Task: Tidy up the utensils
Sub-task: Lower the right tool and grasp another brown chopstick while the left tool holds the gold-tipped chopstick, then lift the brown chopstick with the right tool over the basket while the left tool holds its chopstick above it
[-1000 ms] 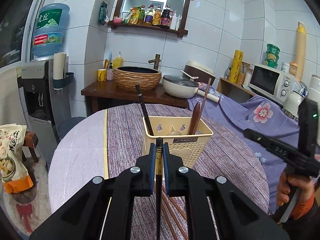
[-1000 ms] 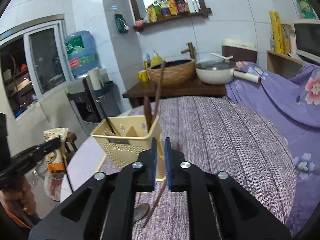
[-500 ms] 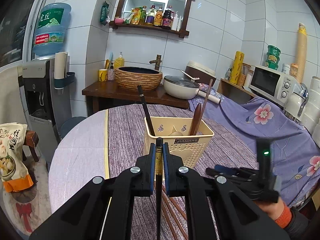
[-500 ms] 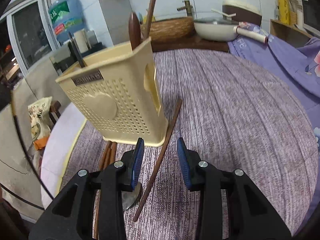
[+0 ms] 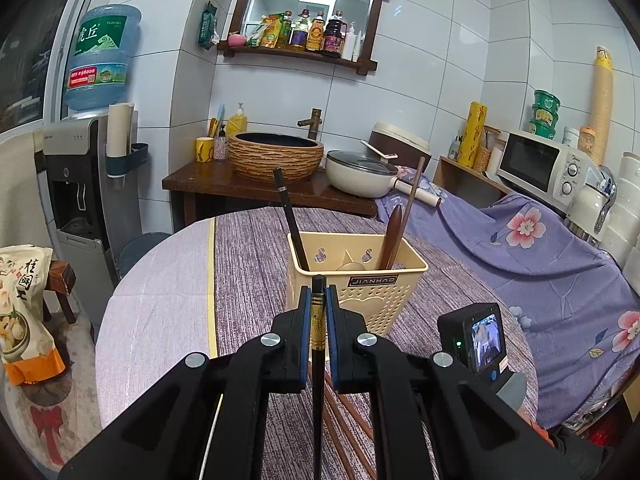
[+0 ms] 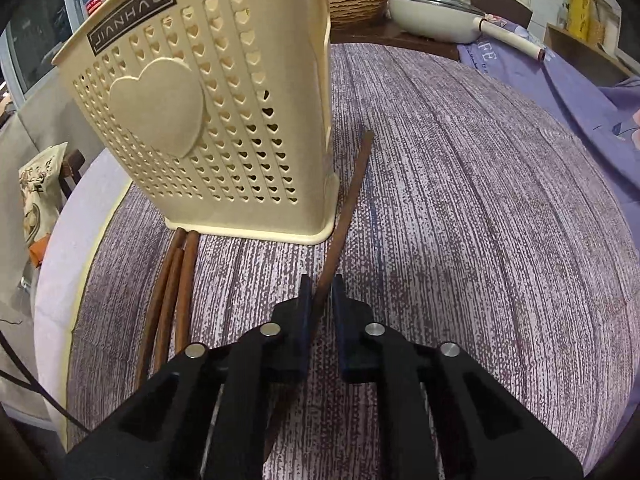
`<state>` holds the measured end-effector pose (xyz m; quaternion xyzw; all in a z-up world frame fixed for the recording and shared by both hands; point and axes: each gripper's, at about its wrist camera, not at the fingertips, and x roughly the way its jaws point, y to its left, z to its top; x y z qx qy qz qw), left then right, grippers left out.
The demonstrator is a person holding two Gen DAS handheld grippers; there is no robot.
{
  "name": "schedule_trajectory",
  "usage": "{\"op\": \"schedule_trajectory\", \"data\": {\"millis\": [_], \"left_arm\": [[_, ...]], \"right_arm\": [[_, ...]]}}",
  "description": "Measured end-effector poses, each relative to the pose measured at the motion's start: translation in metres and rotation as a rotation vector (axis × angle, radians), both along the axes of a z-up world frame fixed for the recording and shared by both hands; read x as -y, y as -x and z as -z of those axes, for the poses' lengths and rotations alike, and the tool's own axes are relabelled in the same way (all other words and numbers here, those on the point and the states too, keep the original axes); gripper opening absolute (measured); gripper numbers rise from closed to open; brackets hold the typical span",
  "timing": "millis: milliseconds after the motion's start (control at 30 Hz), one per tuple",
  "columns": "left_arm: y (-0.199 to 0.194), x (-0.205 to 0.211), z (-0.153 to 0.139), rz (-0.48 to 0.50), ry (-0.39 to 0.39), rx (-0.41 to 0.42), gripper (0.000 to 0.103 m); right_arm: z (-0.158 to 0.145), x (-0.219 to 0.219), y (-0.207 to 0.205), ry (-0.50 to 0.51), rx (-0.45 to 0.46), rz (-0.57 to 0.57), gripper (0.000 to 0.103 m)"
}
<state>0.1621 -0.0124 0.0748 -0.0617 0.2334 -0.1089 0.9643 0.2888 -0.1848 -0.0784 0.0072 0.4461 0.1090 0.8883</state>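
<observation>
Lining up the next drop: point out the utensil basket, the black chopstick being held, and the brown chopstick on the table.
utensil basket point(image 5: 362, 295), left wrist view, front wall.
black chopstick point(image 5: 318, 322), left wrist view, gold-banded shaft.
brown chopstick point(image 6: 351, 196), right wrist view, mid-shaft.

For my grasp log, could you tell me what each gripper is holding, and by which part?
The left gripper clamps a black chopstick near its gold-banded top end. The right gripper straddles a brown chopstick lying on the table; contact cannot be told.

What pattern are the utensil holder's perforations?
Heart-shaped holes in the cream holder, clearest in the right wrist view.
</observation>
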Motion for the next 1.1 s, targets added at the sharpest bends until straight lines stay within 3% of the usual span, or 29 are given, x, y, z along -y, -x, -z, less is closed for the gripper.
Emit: {"op": "schedule_trajectory", "data": {"millis": [133,467,533,600,733,933,1033,1100], "left_arm": [[0.0,0.001,0.001,0.003,-0.001,0.001,0.007],[0.001,0.002,0.003,0.006,0.007,-0.003,0.007],[0.002,0.002,0.005,0.005,0.012,-0.007,0.007],[0.002,0.002,0.006,0.003,0.016,-0.013,0.007],[0.002,0.001,0.005,-0.001,0.017,-0.018,0.007],[0.002,0.002,0.004,0.003,0.018,-0.017,0.007],[0.002,0.004,0.004,0.009,0.015,-0.016,0.007],[0.002,0.006,0.004,0.012,0.013,-0.016,0.007]], "right_arm": [[0.0,0.01,0.01,0.002,-0.016,-0.022,0.009],[-0.002,0.042,0.081,-0.005,-0.076,-0.106,0.009],[-0.003,0.038,0.084,0.01,-0.056,-0.123,0.015],[-0.005,0.038,0.079,0.009,-0.027,-0.109,0.039],[-0.013,0.034,0.05,-0.009,0.006,-0.061,0.04],[-0.008,0.023,0.001,0.013,-0.023,-0.001,0.039],[-0.002,0.02,-0.014,0.021,-0.037,0.018,0.036],[-0.002,0.016,-0.022,0.042,-0.029,0.027,0.028]]}}
